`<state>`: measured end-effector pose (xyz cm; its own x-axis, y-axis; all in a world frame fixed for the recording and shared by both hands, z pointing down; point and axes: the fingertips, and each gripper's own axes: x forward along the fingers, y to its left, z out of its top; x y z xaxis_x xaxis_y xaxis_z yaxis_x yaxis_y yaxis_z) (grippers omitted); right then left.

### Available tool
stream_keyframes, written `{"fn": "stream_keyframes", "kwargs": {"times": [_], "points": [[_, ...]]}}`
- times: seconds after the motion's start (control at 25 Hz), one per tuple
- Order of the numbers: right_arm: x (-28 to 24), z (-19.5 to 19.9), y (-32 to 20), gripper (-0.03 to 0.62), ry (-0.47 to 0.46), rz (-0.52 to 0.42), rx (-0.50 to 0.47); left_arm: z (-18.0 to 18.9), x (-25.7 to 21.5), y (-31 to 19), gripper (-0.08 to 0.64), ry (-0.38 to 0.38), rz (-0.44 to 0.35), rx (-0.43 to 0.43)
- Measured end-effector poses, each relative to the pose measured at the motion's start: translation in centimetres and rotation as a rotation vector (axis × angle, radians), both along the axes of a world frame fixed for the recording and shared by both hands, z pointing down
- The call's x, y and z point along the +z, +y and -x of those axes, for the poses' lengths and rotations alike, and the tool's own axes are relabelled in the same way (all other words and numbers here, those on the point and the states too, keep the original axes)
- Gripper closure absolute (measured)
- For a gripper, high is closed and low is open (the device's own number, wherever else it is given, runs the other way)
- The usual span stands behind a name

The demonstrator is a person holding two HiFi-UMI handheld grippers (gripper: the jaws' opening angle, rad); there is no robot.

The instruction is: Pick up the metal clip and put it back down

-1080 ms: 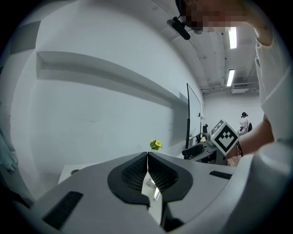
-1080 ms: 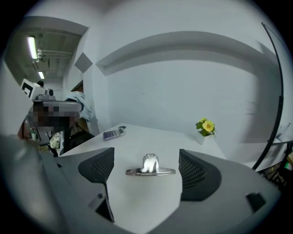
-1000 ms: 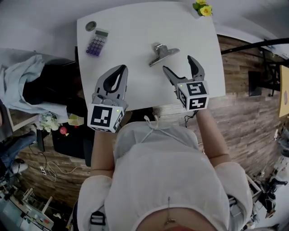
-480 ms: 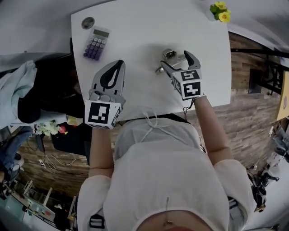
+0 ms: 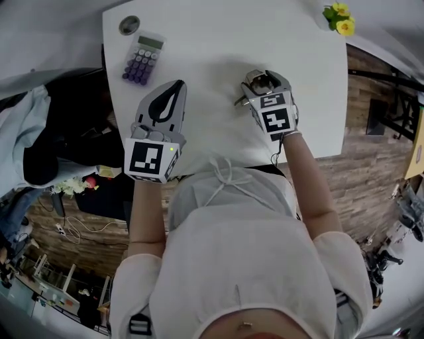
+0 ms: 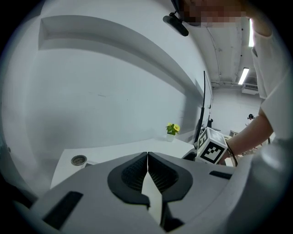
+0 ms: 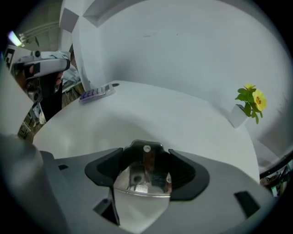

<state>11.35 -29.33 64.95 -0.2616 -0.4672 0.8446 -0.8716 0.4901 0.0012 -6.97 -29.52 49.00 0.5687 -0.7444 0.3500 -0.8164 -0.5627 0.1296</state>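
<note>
The shiny metal clip (image 5: 252, 82) lies on the white table (image 5: 199, 40) right of the middle. My right gripper (image 5: 265, 77) is over it, jaws closing, one on each side of it. In the right gripper view the clip (image 7: 143, 180) fills the gap between the dark pads (image 7: 185, 171) of the right gripper (image 7: 146, 157), and both pads touch it. My left gripper (image 5: 177, 86) hovers over the table's near left part, shut and holding nothing. In the left gripper view the tips of the left gripper (image 6: 147, 157) meet.
A purple-keyed calculator (image 5: 141, 58) and a small round disc (image 5: 129, 25) sit at the table's far left. A little pot of yellow flowers (image 5: 339, 18) stands at the far right corner. Dark clutter and cloth lie on the floor to the left.
My right gripper has moved forward and left onto the clip, and its jaws have narrowed around it. The left gripper has kept its place, shut.
</note>
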Motion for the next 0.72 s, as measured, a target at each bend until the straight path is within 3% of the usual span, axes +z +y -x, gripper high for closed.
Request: {"fn": "stream_keyframes", "kwargs": {"times": [0.48, 0.72], "points": [[0.4, 0.3, 0.2, 0.291, 0.003, 0.025, -0.049, -0.3, -0.5, 0.5, 0.540, -0.015, -0.013, -0.013], [-1.6, 0.0, -0.3, 0.293, -0.017, -0.069, -0.073, -0.4, -1.7, 1.4, 0.540, -0.030, -0.038, -0.026]]}}
